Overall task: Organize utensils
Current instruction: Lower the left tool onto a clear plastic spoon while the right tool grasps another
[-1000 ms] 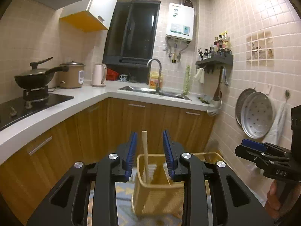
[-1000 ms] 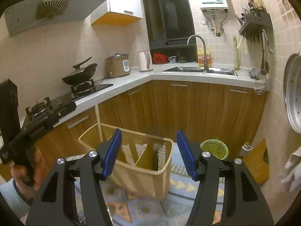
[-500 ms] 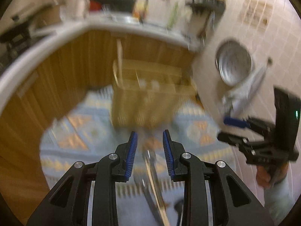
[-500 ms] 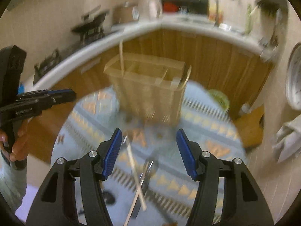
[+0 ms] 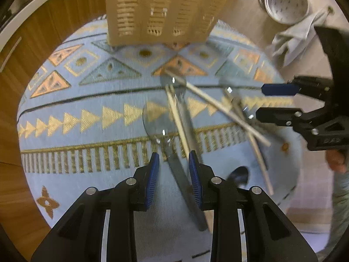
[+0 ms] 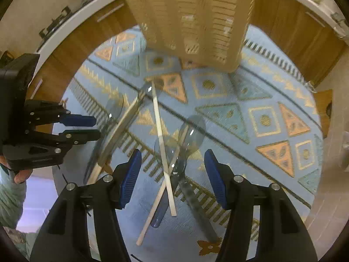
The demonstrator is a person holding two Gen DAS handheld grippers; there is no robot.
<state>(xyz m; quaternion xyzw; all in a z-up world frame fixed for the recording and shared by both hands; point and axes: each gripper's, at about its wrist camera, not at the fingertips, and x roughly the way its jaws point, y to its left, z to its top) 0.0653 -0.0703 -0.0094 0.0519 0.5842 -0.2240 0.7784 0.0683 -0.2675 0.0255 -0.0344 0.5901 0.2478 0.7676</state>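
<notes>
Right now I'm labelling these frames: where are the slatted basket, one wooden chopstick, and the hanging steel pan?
slatted basket [image 5: 165, 8]: left wrist view, on its front wall.
wooden chopstick [image 6: 161, 139]: right wrist view, mid-shaft, above the crossing.
steel pan [image 5: 285, 0]: left wrist view, on its perforated bottom.

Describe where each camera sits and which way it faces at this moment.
Left wrist: on the left gripper, tilted down at metal spoons and wooden chopsticks on the blue patterned rug; the right gripper shows at right.
Right wrist: on the right gripper, facing down at crossed chopsticks; the left gripper shows at left.
Shared: the rug, the utensils, the beige slatted plastic basket.
</notes>
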